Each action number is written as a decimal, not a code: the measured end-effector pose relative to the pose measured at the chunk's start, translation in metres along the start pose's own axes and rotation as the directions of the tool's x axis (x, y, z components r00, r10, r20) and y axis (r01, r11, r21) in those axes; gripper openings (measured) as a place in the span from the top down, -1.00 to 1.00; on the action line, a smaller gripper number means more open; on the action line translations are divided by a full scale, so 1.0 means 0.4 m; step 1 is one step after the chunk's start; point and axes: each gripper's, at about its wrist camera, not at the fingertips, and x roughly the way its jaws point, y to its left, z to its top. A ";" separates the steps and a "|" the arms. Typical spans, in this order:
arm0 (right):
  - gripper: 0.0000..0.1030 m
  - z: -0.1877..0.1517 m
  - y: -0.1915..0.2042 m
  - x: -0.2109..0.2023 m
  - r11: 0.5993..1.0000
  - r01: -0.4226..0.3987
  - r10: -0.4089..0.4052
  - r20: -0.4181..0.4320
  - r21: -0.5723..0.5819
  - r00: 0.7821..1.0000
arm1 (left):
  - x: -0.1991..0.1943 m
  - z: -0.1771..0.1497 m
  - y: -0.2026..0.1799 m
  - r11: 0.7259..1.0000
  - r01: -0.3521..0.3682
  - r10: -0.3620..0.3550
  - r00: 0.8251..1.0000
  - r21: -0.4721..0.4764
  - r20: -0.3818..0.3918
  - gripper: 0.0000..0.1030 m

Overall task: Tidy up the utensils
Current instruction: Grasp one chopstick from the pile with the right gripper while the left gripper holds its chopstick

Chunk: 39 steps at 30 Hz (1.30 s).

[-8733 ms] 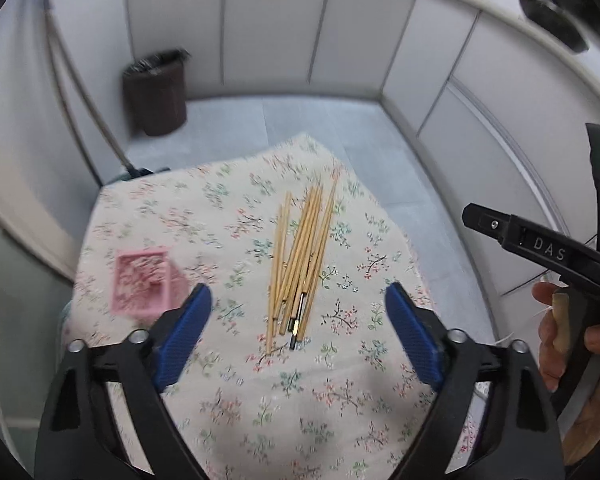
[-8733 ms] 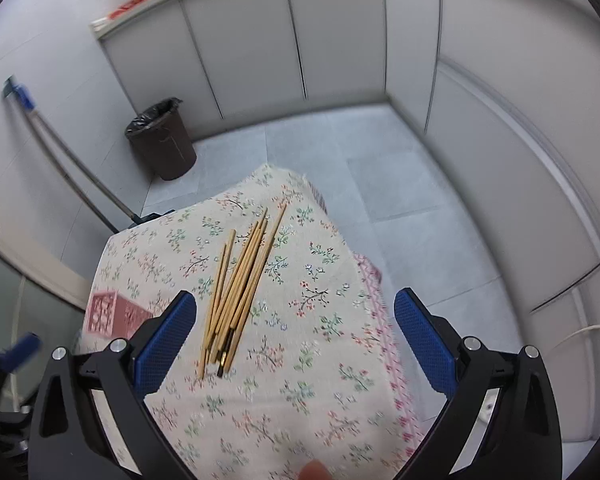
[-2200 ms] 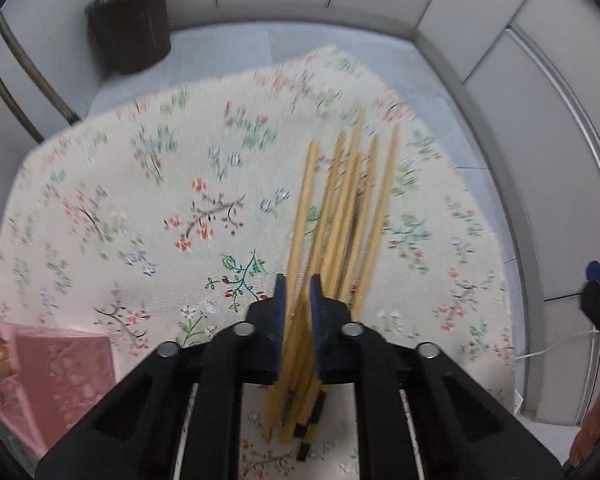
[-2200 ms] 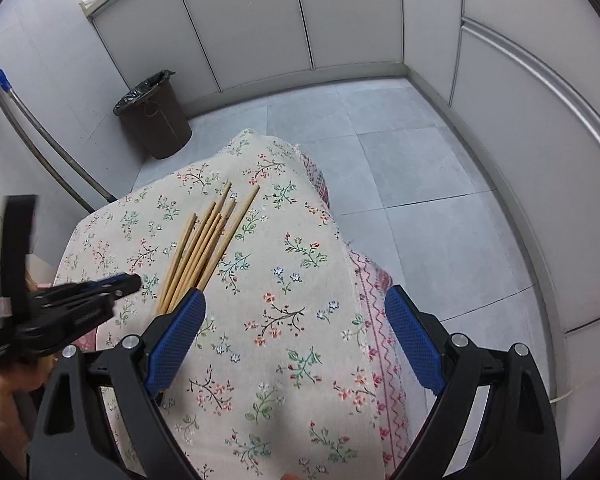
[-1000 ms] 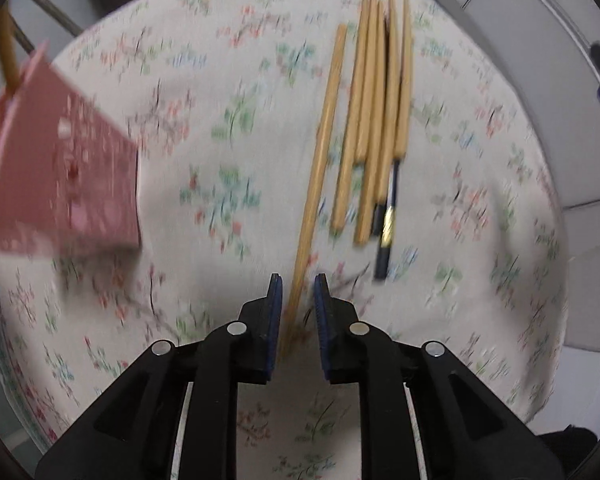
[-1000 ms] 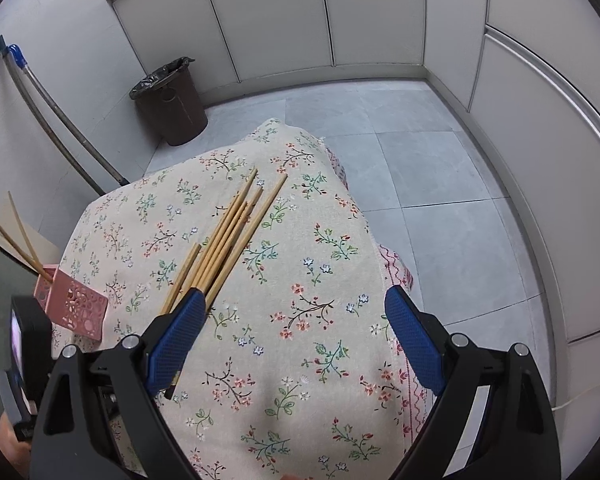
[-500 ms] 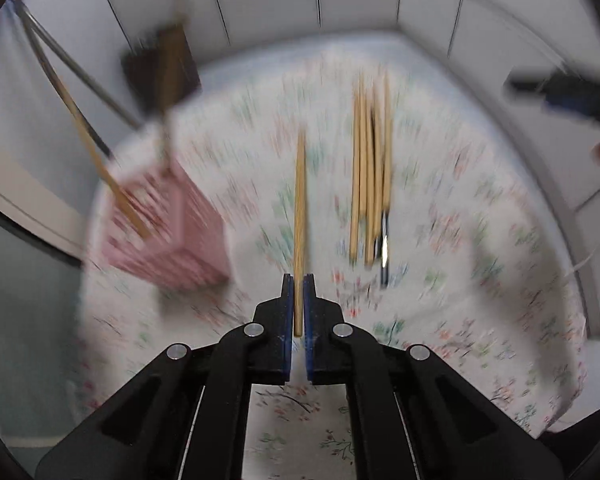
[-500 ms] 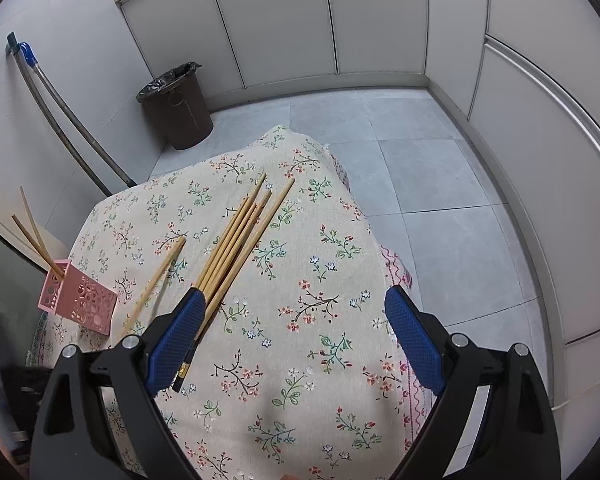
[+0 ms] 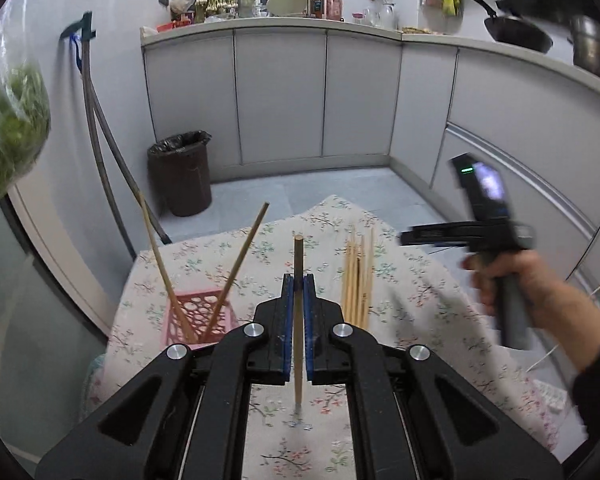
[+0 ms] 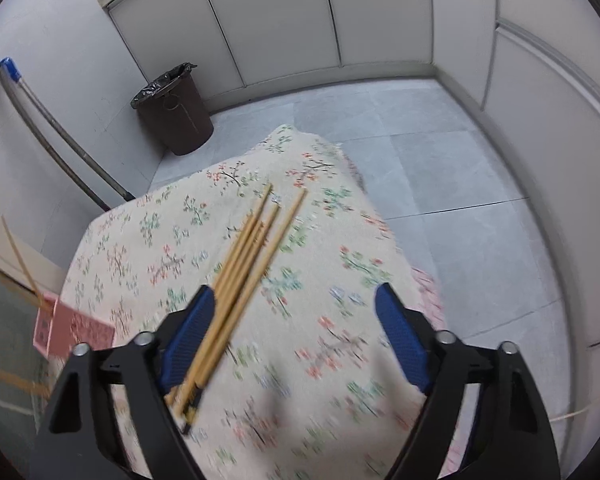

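Here the left hand-held gripper (image 9: 298, 312) pinches one upright chopstick (image 9: 298, 264) beside the pink basket (image 9: 198, 314), while the right hand-held gripper (image 10: 296, 340) hangs open over the loose chopsticks (image 10: 252, 256).

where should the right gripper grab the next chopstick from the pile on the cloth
Probably the rightmost chopstick of the pile: it lies slightly apart, with bare cloth on its right. Come from above, jaws across its mid-shaft. The right gripper is open; the left gripper holds another chopstick.
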 end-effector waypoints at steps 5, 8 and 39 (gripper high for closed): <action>0.28 0.051 -0.004 0.157 0.997 -0.024 0.030 -0.074 0.080 0.997 | -0.003 0.002 0.011 1.000 0.023 -0.023 1.000 0.003 0.007 0.93; 0.43 0.068 -0.001 0.233 0.995 -0.012 0.023 -0.106 0.101 0.994 | 0.009 0.006 0.018 0.999 0.037 -0.037 0.999 -0.014 0.002 0.93; 0.88 -0.060 0.138 -0.241 0.999 0.031 -0.025 0.151 -0.036 0.988 | -0.088 0.013 0.009 0.998 0.059 -0.058 0.997 -0.024 0.051 0.93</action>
